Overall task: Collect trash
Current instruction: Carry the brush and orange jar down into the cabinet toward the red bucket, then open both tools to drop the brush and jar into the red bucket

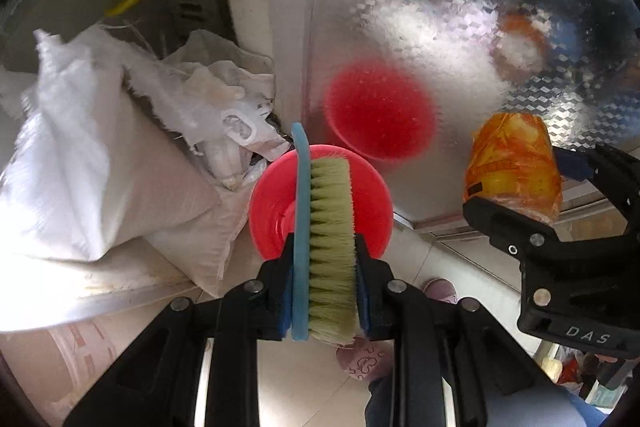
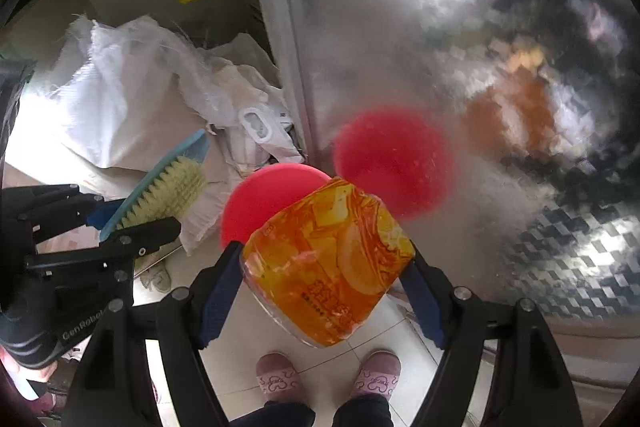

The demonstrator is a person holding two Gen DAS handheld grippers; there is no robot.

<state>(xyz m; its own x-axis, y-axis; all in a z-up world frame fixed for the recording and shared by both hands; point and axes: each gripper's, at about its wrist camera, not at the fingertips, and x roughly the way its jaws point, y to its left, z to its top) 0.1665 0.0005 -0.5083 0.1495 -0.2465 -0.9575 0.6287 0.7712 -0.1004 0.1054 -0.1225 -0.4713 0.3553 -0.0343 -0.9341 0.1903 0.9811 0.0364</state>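
My left gripper point(image 1: 324, 283) is shut on a scrub brush point(image 1: 326, 239) with a light blue back and pale bristles, held upright above a red bin point(image 1: 280, 195). The same brush point(image 2: 160, 191) appears at the left of the right wrist view, in the left gripper point(image 2: 136, 227). My right gripper point(image 2: 326, 291) is shut on an orange-and-yellow crumpled plastic bottle point(image 2: 328, 259), its blue pads pressing both sides, over the red bin point(image 2: 264, 195). From the left wrist view the bottle point(image 1: 512, 167) and right gripper point(image 1: 532, 191) hang to the right of the bin.
White woven sacks and crumpled wrappers point(image 1: 120, 147) are piled left of the bin. A shiny patterned metal panel point(image 1: 460, 27) rises behind it and mirrors the bin and bottle. A person's pink slippers point(image 2: 280, 379) stand on the tiled floor point(image 2: 248, 355) below.
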